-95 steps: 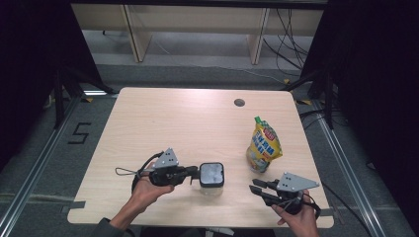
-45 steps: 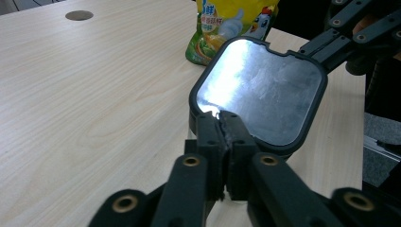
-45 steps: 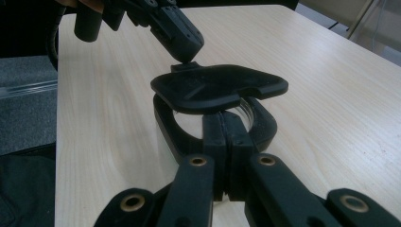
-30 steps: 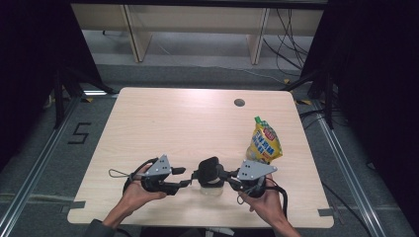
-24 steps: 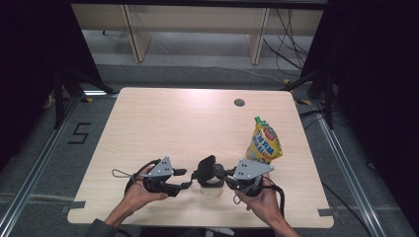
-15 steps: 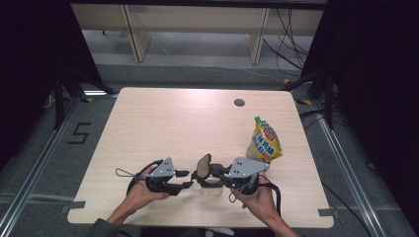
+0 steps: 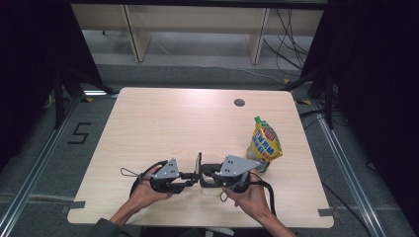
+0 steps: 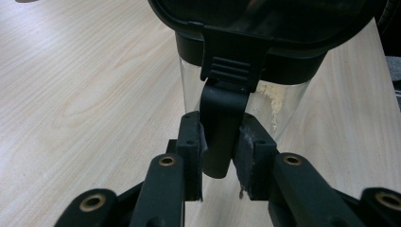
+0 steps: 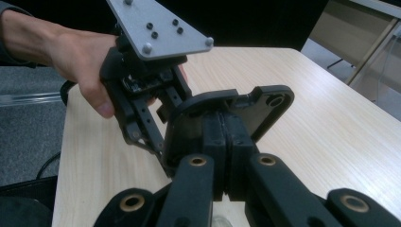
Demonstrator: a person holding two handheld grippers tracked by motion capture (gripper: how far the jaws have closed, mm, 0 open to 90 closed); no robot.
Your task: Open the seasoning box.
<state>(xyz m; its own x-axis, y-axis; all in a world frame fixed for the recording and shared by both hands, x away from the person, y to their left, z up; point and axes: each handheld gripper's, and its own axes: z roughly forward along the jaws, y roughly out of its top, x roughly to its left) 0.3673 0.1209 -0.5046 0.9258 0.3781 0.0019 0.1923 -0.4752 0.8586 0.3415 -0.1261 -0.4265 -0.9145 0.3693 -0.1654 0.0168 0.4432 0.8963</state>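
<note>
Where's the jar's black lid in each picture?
High view: the black lid stands on edge low in the middle, between the two grippers.
Left gripper view: it runs across the top edge, above the latch, on which the left gripper has just been closing.
Right gripper view: it is in the middle, pinched by the right gripper.
Shared landmark: the light wooden table.

Clearance: the desk (image 7: pixel 163 123) is open at back and left; the front centre is crowded.

The wide wooden surface behind and left of both hands allows unobstructed passage. The yellow pouch (image 7: pixel 264 144) stands upright just right of the right claw (image 7: pixel 205 171), narrowing passage there. The clear jar (image 8: pixel 236 101) with its raised black lid (image 7: pixel 198 164) blocks the gap between the claws.
</note>
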